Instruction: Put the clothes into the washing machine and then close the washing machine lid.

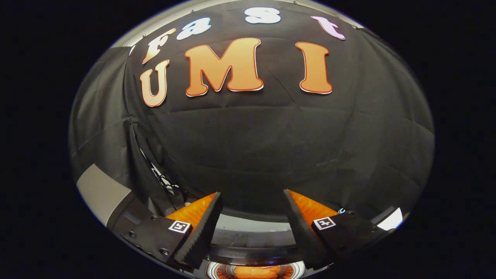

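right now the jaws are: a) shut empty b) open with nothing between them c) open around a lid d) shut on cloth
b: the gripper has its jaws spread wide, with just the black wall and the washer rim seen through the gap.

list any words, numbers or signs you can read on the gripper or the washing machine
None can be read.
Square markers on the gripper, one per finger: black-and-white patterns, no letters or digits.
Washing machine rim below the fingers: no readable text.
The gripper is open, with nothing between its fingers.
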A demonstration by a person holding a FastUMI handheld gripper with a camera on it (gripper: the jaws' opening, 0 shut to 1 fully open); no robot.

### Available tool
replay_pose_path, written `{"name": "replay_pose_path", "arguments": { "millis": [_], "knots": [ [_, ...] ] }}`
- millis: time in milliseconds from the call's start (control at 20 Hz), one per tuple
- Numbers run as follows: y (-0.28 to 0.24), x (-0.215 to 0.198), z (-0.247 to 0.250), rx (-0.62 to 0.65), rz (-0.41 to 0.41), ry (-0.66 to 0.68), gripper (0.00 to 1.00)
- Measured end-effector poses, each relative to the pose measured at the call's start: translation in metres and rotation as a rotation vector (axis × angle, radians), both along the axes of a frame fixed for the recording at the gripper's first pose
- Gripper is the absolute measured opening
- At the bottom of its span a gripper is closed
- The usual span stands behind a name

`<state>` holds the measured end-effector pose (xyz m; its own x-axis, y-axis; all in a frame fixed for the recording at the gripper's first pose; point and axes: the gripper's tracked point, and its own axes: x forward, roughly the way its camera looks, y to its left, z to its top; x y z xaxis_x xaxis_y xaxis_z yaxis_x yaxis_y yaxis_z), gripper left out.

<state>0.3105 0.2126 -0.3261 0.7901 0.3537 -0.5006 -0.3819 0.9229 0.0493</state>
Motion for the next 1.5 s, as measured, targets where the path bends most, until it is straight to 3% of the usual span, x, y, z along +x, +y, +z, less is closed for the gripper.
{"name": "replay_pose_path", "arguments": {
  "millis": [450, 800, 1150, 1500],
  "knots": [
    [-0.024, -0.086, -0.021, -0.014, -0.019, 0.026, 0.99],
    [-0.048, -0.172, -0.116, -0.064, -0.043, 0.197, 0.99],
    [-0.040, -0.167, -0.112, -0.038, -0.061, 0.196, 0.99],
    [-0.014, -0.161, -0.036, 0.009, -0.030, 0.076, 0.99]
  ]
}}
